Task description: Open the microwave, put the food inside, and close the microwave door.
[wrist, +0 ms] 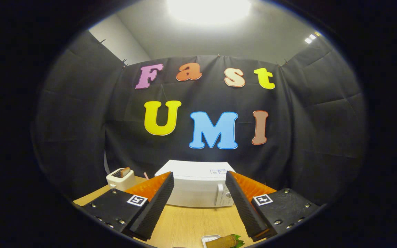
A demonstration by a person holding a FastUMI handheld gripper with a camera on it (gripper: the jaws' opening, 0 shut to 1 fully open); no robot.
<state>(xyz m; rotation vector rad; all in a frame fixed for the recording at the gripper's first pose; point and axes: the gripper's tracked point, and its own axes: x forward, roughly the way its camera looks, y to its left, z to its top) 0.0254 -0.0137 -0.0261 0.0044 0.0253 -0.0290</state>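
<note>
A white microwave stands on the wooden table against the booth wall, door closed, its handle and knobs at the right side of its front. My gripper is open, its two fingers spread wide with nothing between them; the microwave lies beyond them. Close under the fingers, near the table's front, a wrap-like food roll with green leaf rests on a small white plate.
A cream toaster with a slice of bread in its slot sits left of the microwave. Black cloth walls close in the table at the back and both sides. Bare tabletop lies between the plate and the microwave.
</note>
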